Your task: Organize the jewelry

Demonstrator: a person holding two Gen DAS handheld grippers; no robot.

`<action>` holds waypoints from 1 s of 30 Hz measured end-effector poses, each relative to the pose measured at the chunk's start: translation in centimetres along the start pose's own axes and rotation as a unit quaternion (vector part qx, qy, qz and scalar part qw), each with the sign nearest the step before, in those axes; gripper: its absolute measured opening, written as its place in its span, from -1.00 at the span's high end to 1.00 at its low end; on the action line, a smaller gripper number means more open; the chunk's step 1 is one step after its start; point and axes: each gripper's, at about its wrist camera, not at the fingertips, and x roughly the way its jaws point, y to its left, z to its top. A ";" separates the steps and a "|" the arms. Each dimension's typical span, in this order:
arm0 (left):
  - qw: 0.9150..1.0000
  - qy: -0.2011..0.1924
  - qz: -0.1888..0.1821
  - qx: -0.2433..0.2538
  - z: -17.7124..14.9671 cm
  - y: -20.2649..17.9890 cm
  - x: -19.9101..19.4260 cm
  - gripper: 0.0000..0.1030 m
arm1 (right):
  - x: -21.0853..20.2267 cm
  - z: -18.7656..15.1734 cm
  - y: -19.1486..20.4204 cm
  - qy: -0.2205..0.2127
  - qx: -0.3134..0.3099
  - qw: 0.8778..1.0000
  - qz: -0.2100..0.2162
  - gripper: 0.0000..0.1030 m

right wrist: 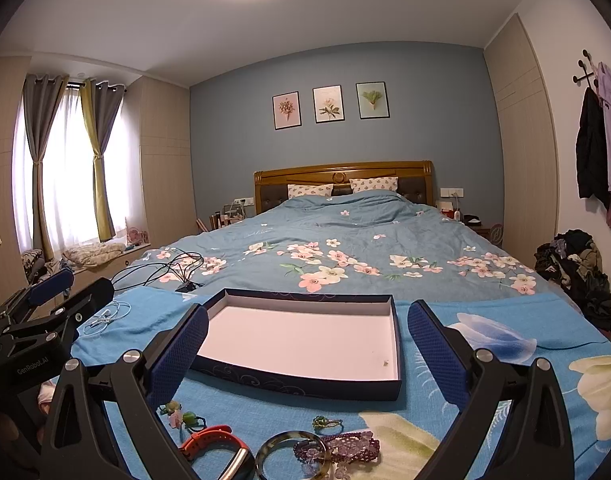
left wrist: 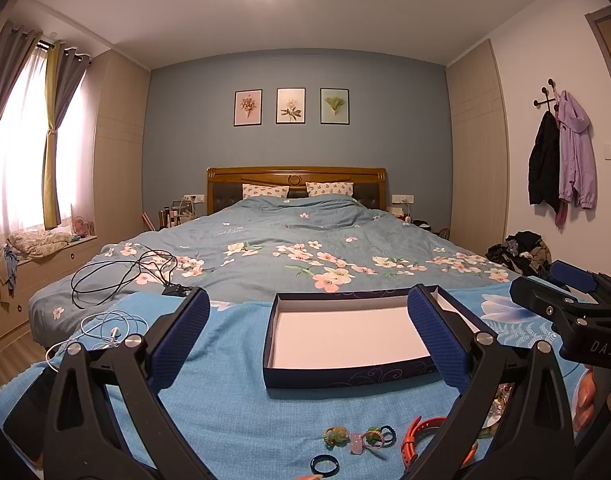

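Both the left gripper [left wrist: 308,336] and right gripper [right wrist: 308,344] hover spread wide and empty before the open box [right wrist: 305,385] at 12 o'clock, jewelry [right wrist: 337,446] at 6 o'clock partly cut off by the frame edge.

Both grippers are the same build: black plastic frames with triangular cut-outs, round silver screws at the pivots, and two long fingers faced with dark blue, grid-textured pads. On the left gripper [left wrist: 308,336] the pads [left wrist: 436,336] stand wide apart, as they do on the right gripper [right wrist: 308,354], whose pads [right wrist: 176,354] match. Seen from the side, the right one bears white letters "DAS" on its black body, and the left one "GenRobot.AI".
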 end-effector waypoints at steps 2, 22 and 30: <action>1.000 0.000 0.000 0.000 0.0 0.0 0.0 -0.89 | 0.0 0.0 0.0 0.001 0.000 1.000 -0.001 -0.87; 1.000 0.000 0.000 -0.001 0.0 0.1 0.0 -0.89 | 0.0 0.1 0.2 0.000 0.002 1.000 0.000 -0.87; 1.000 0.002 0.002 -0.002 -0.1 0.1 0.0 -0.89 | 0.1 0.2 0.2 0.000 0.002 1.000 0.001 -0.87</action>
